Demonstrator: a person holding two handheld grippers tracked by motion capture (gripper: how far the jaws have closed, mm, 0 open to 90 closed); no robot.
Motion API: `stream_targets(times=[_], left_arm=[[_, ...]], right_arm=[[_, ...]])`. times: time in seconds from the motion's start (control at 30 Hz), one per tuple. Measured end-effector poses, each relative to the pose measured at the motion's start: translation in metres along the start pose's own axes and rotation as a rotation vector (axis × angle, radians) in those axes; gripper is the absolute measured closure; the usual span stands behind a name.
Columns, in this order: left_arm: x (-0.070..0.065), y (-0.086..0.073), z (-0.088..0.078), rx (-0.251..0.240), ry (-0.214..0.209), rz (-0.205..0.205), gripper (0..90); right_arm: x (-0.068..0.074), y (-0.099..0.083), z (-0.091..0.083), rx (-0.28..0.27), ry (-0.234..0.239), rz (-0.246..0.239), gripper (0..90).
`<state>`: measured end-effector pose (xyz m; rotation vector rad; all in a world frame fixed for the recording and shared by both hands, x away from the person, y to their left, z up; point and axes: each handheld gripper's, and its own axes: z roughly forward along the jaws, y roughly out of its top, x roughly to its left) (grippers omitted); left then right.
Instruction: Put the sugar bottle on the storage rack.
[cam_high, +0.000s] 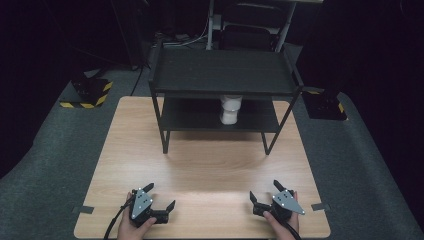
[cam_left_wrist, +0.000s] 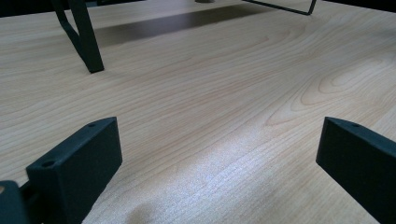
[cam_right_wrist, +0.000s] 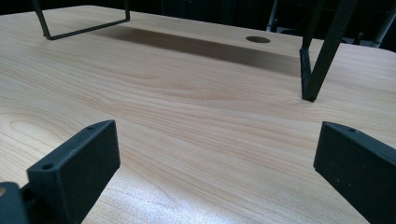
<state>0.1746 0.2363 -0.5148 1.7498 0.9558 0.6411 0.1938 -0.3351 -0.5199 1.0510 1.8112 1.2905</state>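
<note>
i hold my left gripper (cam_high: 159, 197) and my right gripper (cam_high: 264, 191) low over the near edge of the table (cam_high: 210, 160), both well short of the black shelf rack (cam_high: 222, 80) that stands at the far half. both sets of jaws are spread wide with nothing between them; in the left gripper view and the right gripper view i see bare wood grain between my black jaws.

the thing to go for is the white jar (cam_high: 230, 110), which sits on the lower shelf of the rack, roughly at its middle and slightly toward my right. its top is tucked under the upper shelf, so i cannot tell whether it has a lid or how tall it really is.

to do the reach well, i judge the right gripper is the better choice, since it lines up closer with the jar. i should go in level between the two shelves, keeping the jaws wide and clear of the rack's front leg (cam_right_wrist: 322, 60), and close on the jar's body only once it sits squarely between the jaws. the left gripper can wait short of the rack, out of the way.
</note>
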Motion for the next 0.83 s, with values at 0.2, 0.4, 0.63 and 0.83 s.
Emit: stream_targets(times=[0.2, 0.4, 0.63, 0.83], left_arm=[[0.0, 0.0007, 0.0003, 0.004, -0.001, 0.001, 0.5], [-0.0006, 0.0005, 0.0002, 0.003, 0.001, 0.003, 0.5], [0.0004, 0.0018, 0.0012, 0.01, -0.006, 0.001, 0.5], [0.0019, 0.002, 0.0016, 0.01, -0.017, 0.003, 0.5]], right_arm=[[0.0003, -0.0002, -0.0004, 0.001, 0.003, -0.009, 0.0], [-0.0004, -0.0004, -0.0003, 0.0, 0.001, -0.003, 0.0], [-0.0006, -0.0006, -0.0008, 0.001, 0.002, -0.003, 0.0], [0.0001, -0.0015, -0.0015, -0.001, -0.006, 0.003, 0.0]])
